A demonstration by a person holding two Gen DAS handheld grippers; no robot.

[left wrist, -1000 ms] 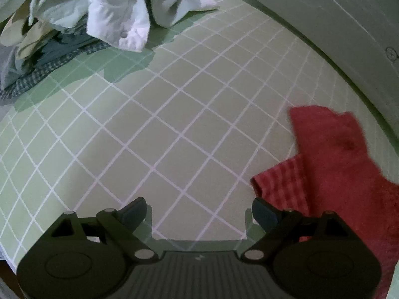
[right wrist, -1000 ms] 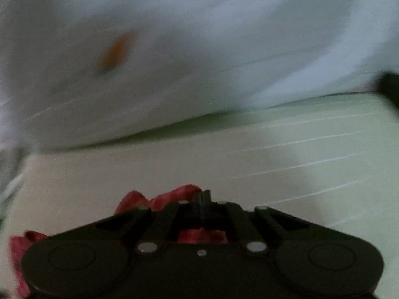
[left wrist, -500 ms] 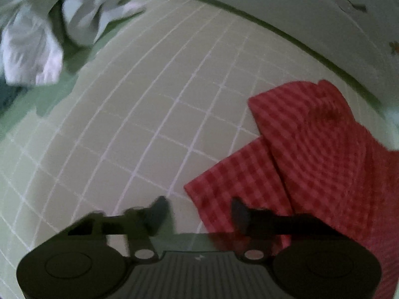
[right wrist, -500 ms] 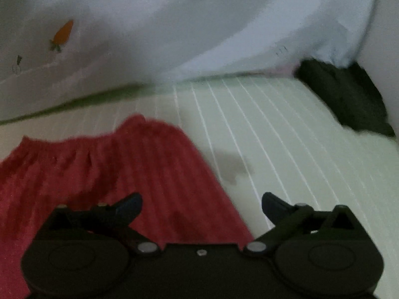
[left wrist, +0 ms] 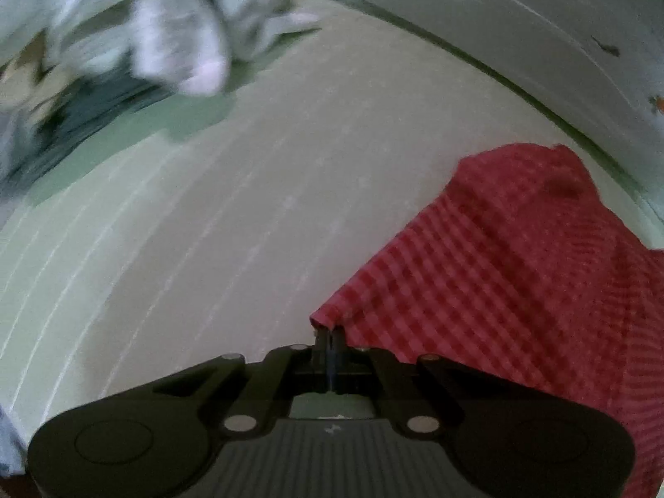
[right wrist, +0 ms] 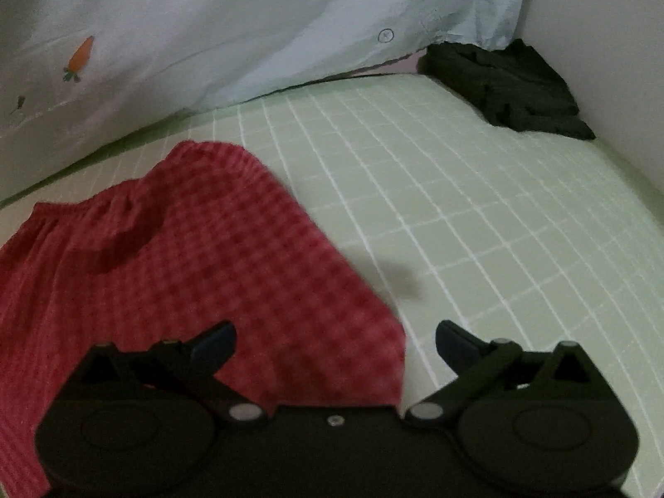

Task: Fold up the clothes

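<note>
A red checked garment (left wrist: 518,274) lies on the pale green gridded sheet (left wrist: 249,228), at the right in the left wrist view. My left gripper (left wrist: 330,334) is shut on the garment's near left corner. In the right wrist view the same red garment (right wrist: 186,265) spreads over the left and centre, elastic waistband at the far left. My right gripper (right wrist: 336,338) is open just above the garment's near right corner, its left finger over the cloth and its right finger over bare sheet.
A blurred heap of unfolded clothes (left wrist: 137,50), white, grey and dark, sits at the far left. A white sheet with a carrot print (right wrist: 249,33) rises behind the bed. A dark folded garment (right wrist: 506,87) lies in the far right corner by the wall.
My left gripper moved right to the garment's corner and shut on it. My right gripper let go of the red cloth, opened and now hovers over its other corner.
</note>
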